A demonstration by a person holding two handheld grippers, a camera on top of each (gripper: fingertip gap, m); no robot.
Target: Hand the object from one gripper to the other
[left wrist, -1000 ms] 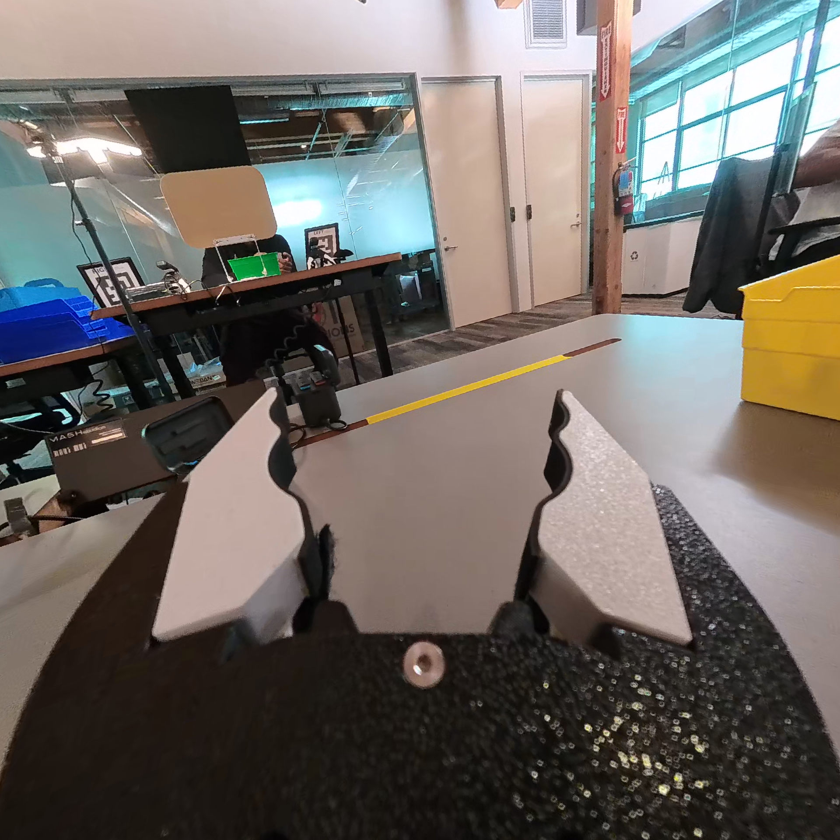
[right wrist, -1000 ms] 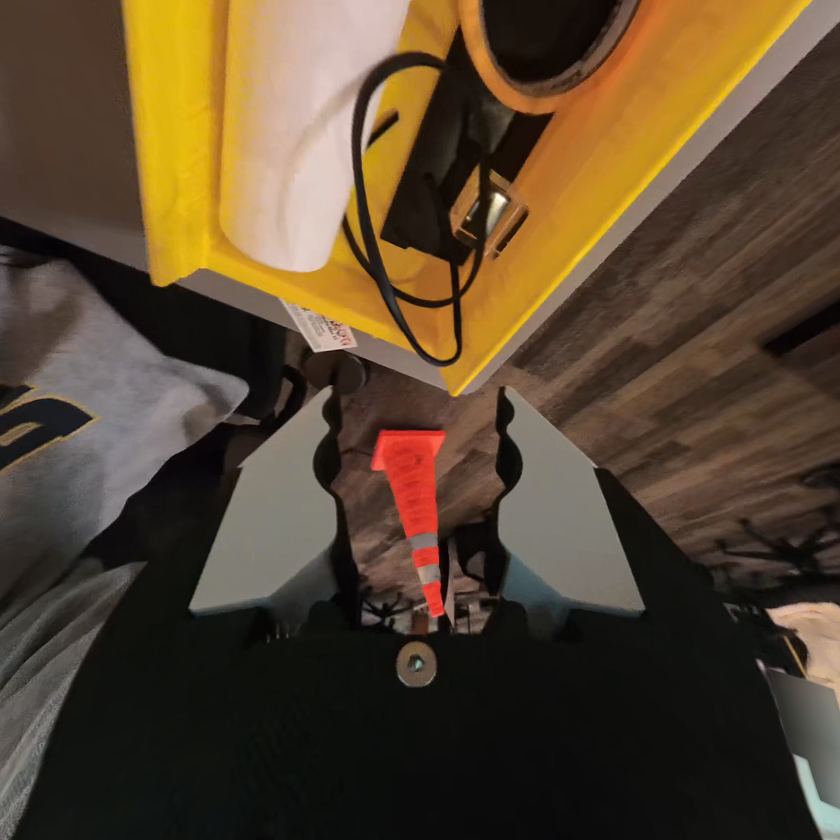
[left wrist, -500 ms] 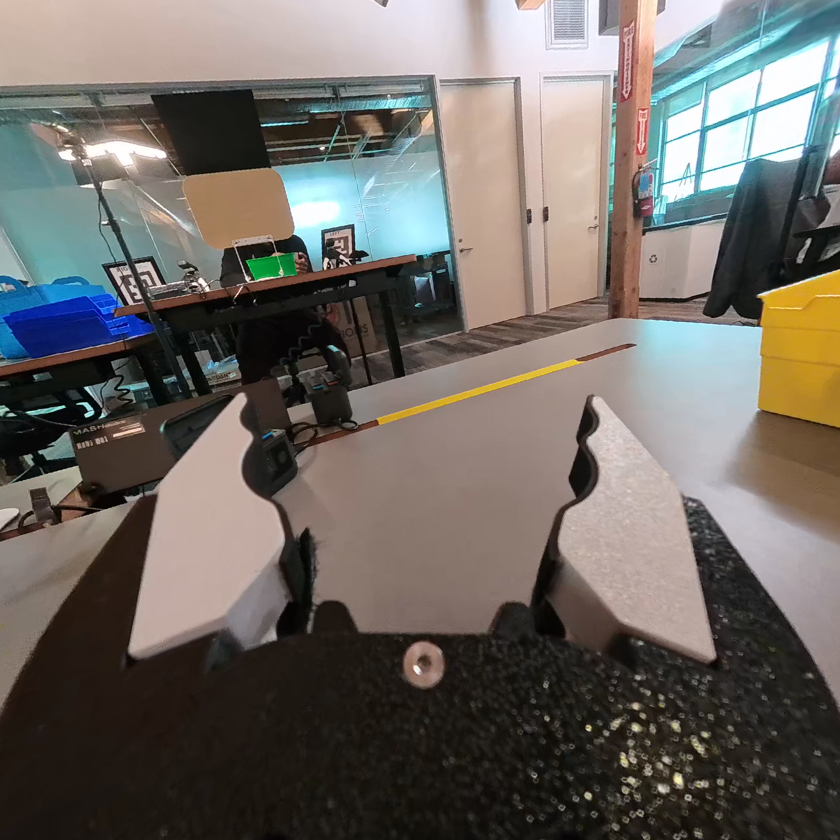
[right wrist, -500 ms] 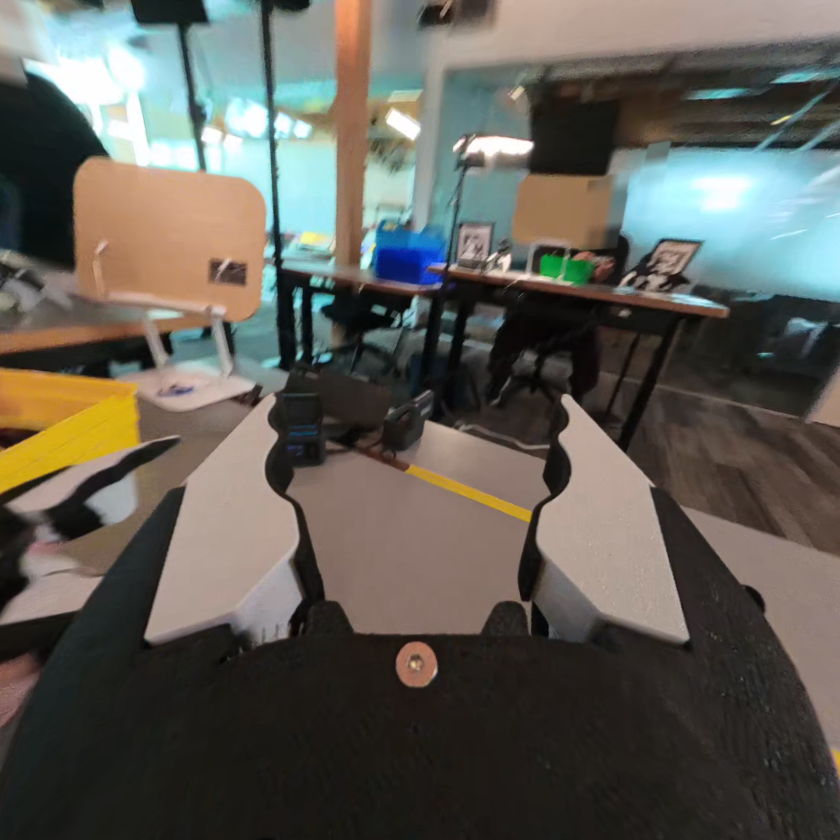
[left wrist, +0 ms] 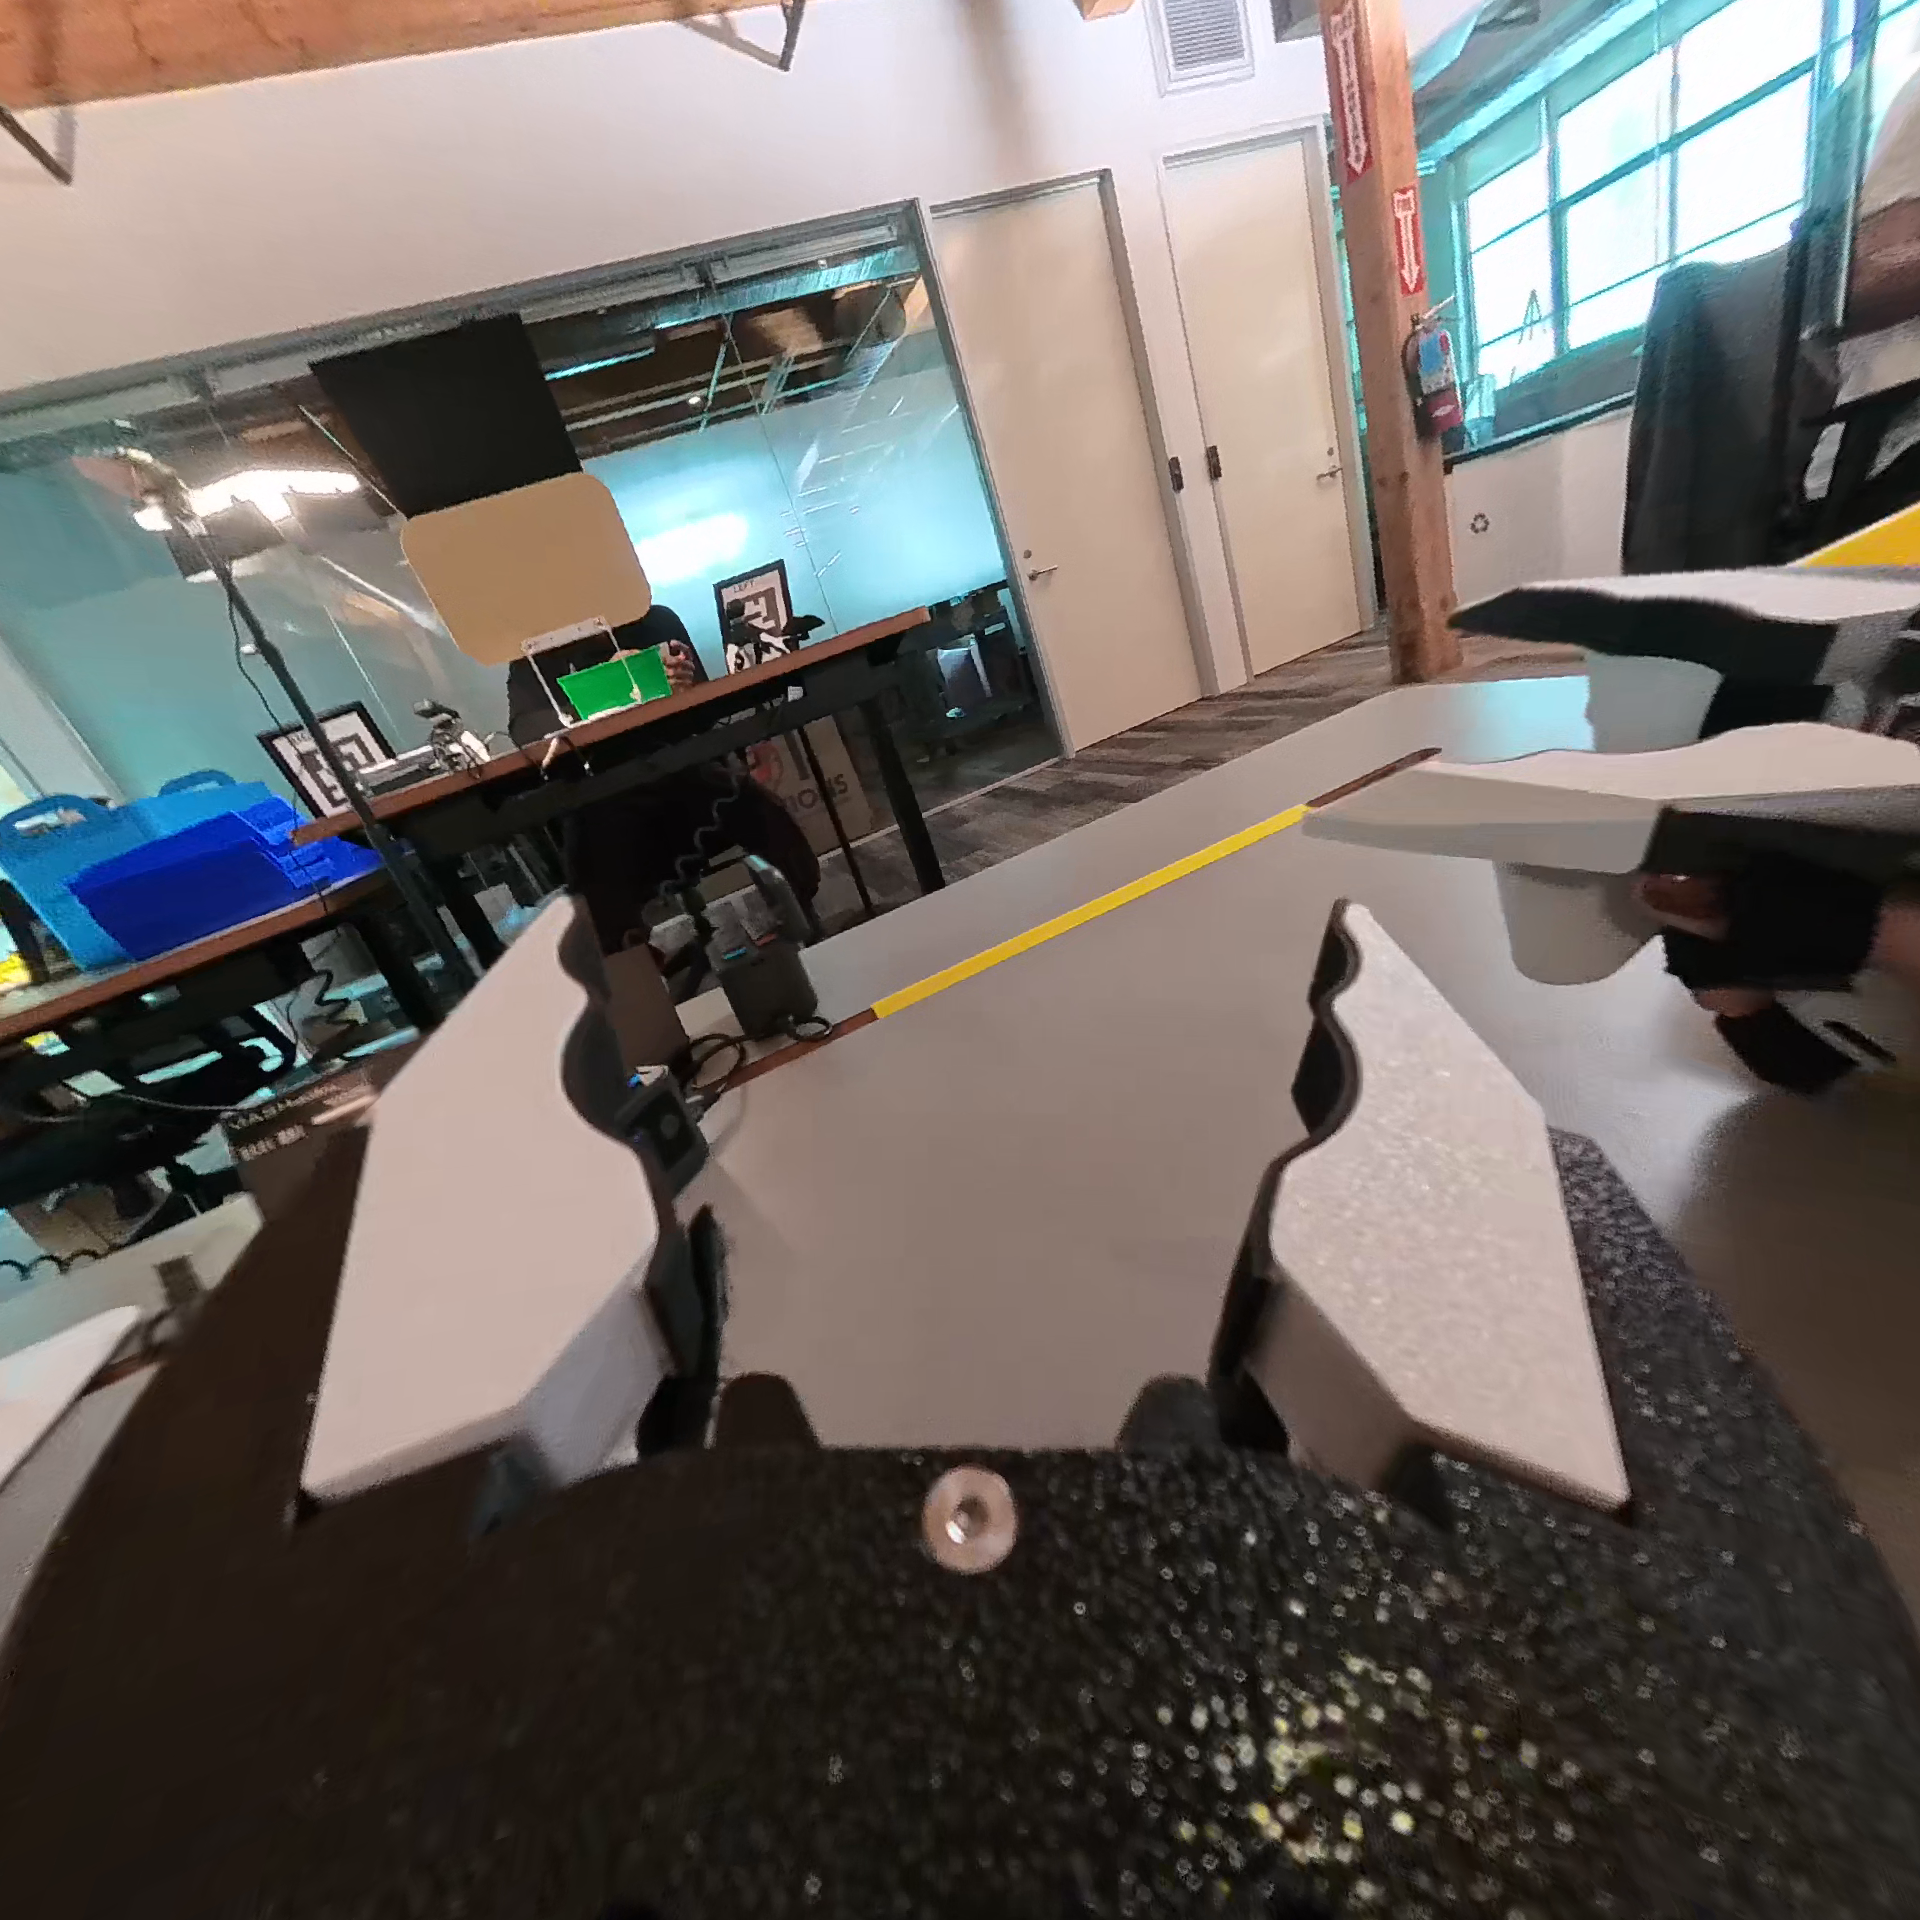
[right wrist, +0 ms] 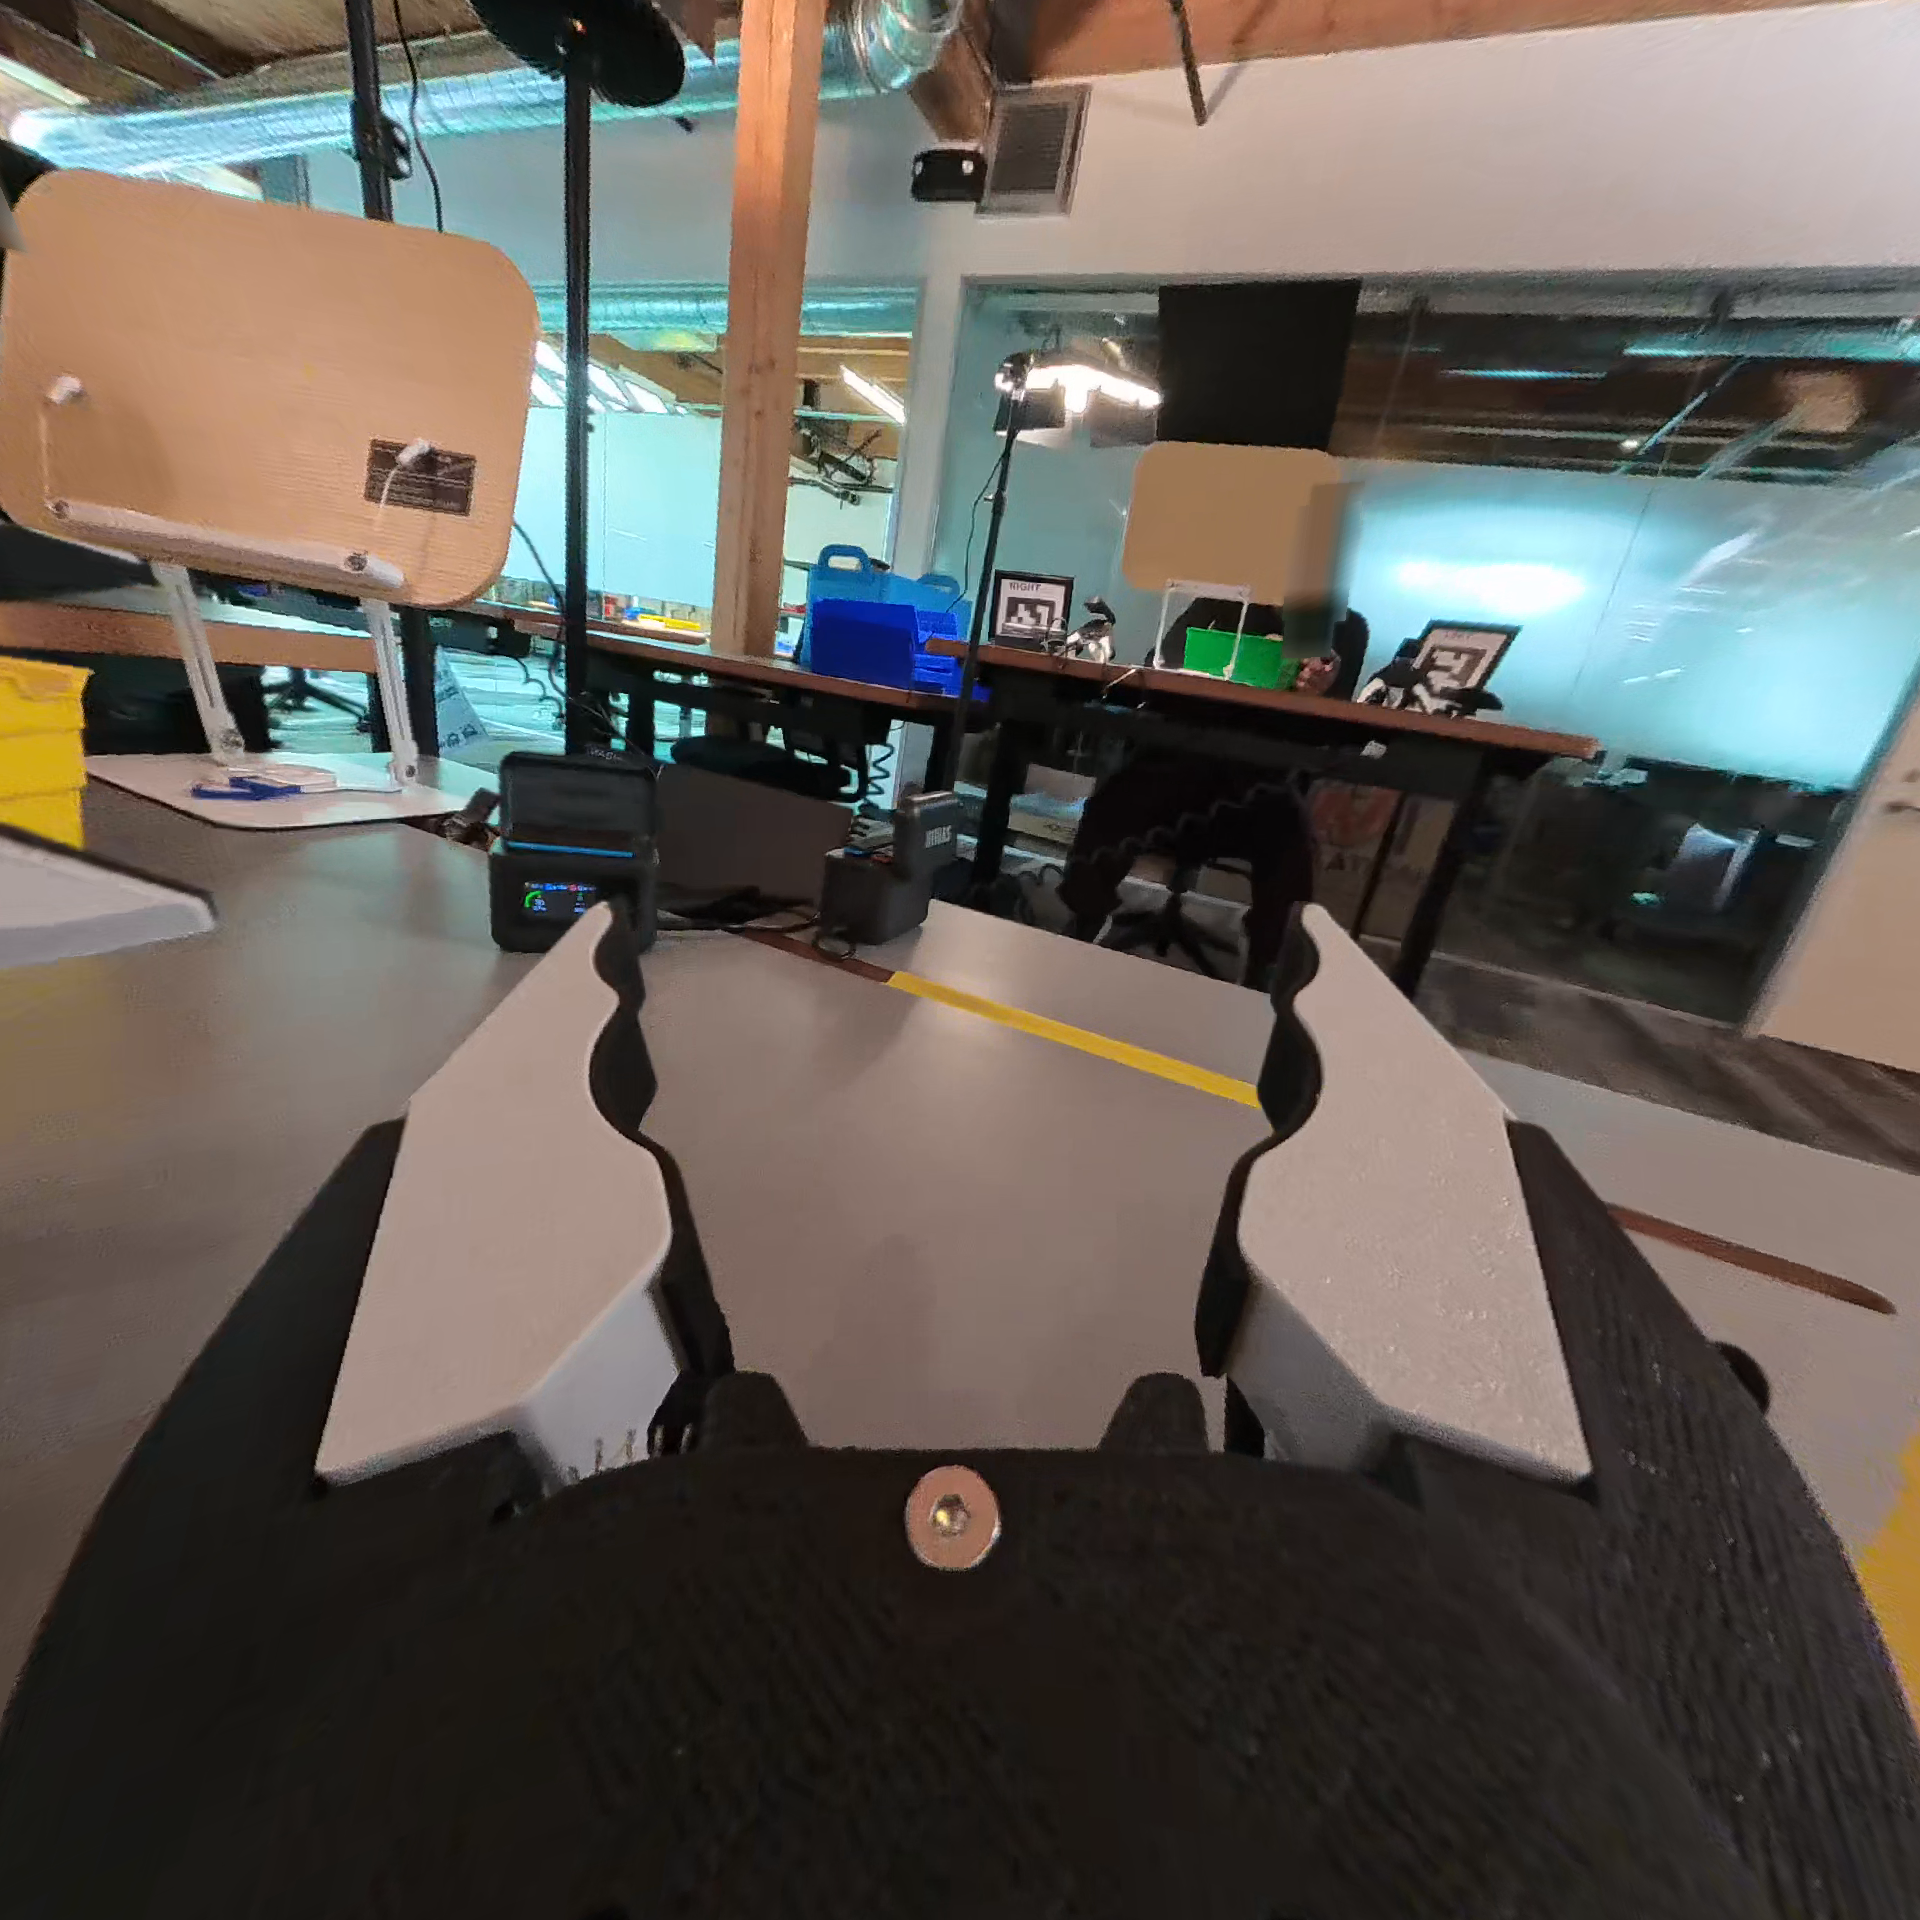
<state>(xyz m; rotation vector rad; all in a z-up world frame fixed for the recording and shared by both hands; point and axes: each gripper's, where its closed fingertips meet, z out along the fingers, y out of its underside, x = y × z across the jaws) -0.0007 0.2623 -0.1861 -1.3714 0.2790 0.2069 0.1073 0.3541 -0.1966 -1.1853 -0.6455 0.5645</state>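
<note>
Left wrist view: the left gripper (left wrist: 956, 935) hangs over the grey table (left wrist: 1039, 1091), fingers spread wide around nothing. Just beyond to its right, the right gripper (left wrist: 1382, 727) is turned sideways, a gloved hand (left wrist: 1766, 956) under it. Right wrist view: the right gripper (right wrist: 951, 940) is likewise wide and empty. Farther off lies a yellow tape line (right wrist: 1070, 1029), then chargers (right wrist: 577, 883). No object for handing over shows in either view

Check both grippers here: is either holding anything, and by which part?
Nothing is held. The left gripper and the right gripper are both open, with only bare grey table between their fingers.
</note>
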